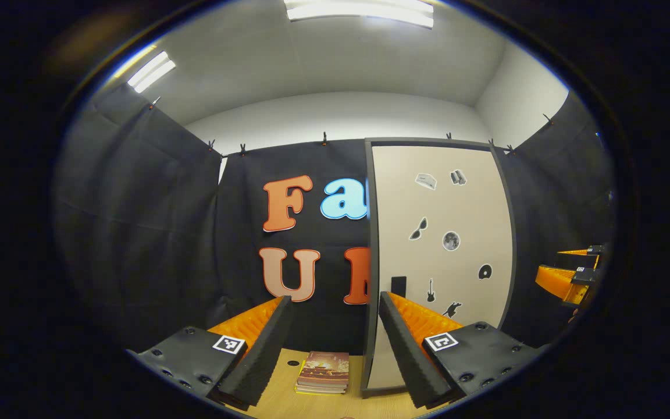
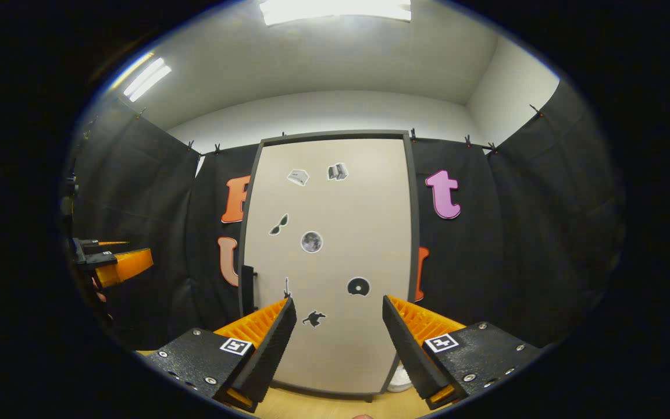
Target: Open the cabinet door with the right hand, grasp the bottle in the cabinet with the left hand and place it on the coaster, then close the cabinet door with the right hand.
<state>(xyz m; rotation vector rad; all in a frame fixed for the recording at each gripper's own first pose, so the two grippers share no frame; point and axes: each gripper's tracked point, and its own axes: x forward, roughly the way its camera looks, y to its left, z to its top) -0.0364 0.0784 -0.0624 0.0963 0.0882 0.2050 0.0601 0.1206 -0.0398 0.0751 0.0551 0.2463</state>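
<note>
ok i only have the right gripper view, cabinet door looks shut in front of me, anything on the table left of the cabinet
observer: yes, a stack of books lies on the table, just left of the cabinet.
operator: anything else by them
observer: a small dark thing sits on the table on the left side of the books; it's too small to tell what it is.
operator: and the left tongs, holding anything
observer: no, they're open with nothing between them, pointing toward the cabinet's left edge.
</note>
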